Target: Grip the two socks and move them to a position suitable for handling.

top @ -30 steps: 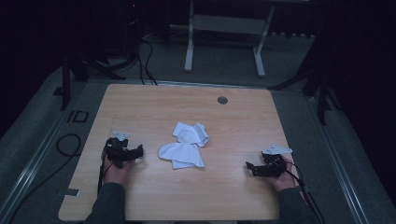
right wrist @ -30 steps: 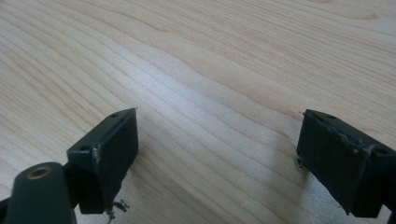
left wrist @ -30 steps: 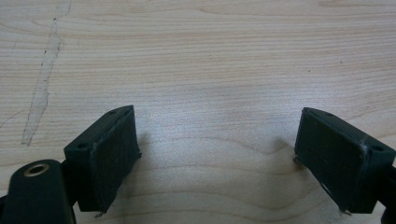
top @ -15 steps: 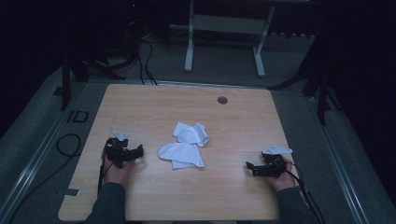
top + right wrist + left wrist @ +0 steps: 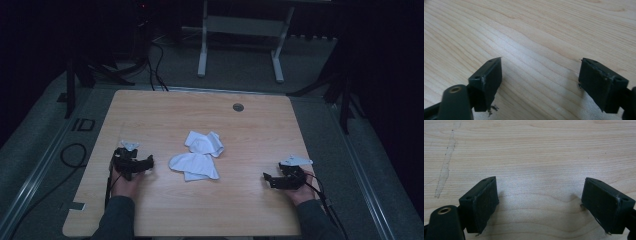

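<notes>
The table [image 5: 150,120] carries one white cloth [image 5: 197,157], crumpled at its centre, between the two grippers. It looks light, soft and limp, likely to sag and slide; best pinched at an outer edge or corner. The left gripper [image 5: 146,163], at nine o'clock of the cloth, is wide open on bare wood. The right gripper [image 5: 267,178], at four o'clock, has just been closing slightly, nothing between its jaws.

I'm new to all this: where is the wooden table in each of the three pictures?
High view: the table lies across the middle and lower half, with a white cloth at its centre.
Left gripper view: its top forms the background, with a pale scratch at upper left.
Right gripper view: its top forms the background, the grain running slantwise.
Shared landmark: the light wood grain.
</notes>
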{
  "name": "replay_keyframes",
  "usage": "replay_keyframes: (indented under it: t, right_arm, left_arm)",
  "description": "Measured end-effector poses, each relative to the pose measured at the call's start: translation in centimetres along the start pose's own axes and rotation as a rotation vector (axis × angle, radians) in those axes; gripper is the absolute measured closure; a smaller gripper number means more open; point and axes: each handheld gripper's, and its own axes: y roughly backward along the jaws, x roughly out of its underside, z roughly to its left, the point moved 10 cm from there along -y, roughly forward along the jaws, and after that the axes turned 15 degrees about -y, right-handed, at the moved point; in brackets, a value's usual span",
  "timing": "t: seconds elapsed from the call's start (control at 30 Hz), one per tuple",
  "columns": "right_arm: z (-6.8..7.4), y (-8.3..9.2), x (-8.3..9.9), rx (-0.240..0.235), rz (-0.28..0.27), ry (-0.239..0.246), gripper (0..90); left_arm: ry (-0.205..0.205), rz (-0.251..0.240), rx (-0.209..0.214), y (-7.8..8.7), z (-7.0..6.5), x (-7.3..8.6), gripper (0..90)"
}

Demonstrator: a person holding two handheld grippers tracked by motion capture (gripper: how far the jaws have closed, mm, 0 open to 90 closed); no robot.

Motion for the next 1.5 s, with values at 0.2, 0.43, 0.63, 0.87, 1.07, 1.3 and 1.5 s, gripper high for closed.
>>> replay_keyframes:
  t: [0.2, 0.43, 0.63, 0.87, 1.07, 1.3, 1.5]
  right_arm:
    - [0.0, 0.5, -0.4, -0.019, 0.023, -0.044, 34.3]
    - [1.5, 1.1, -0.1, -0.025, 0.075, 0.053, 37.4]
    - [2.5, 1.6, -0.6, -0.030, 0.075, 0.098, 41.6]
    - [4.0, 1.9, -0.8, 0.006, 0.096, 0.186, 48.0]
    - [5.6, 2.1, -1.4, -0.033, 0.098, 0.215, 57.8]
    - [8.3, 2.0, -2.2, -0.088, 0.084, 0.274, 76.3]
    - [10.9, 1.2, -3.1, -0.129, 0.068, 0.307, 85.1]
  left_arm:
    - [0.000, 0.000, 0.001, 0.0, 0.0, 0.0, 13.8]
    - [-0.001, 0.001, 0.000, 0.0, -0.1, 0.0, 13.8]
    - [-0.004, 0.002, 0.001, 0.0, -0.1, 0.0, 13.8]
    - [-0.005, 0.001, 0.001, 0.0, -0.1, 0.0, 13.8]
    - [-0.005, 0.000, 0.001, 0.0, -0.1, 0.0, 13.8]
    - [-0.005, 0.001, 0.002, 0.0, -0.1, 0.0, 13.8]
    - [-0.005, 0.001, 0.001, 0.0, -0.1, 0.0, 13.8]
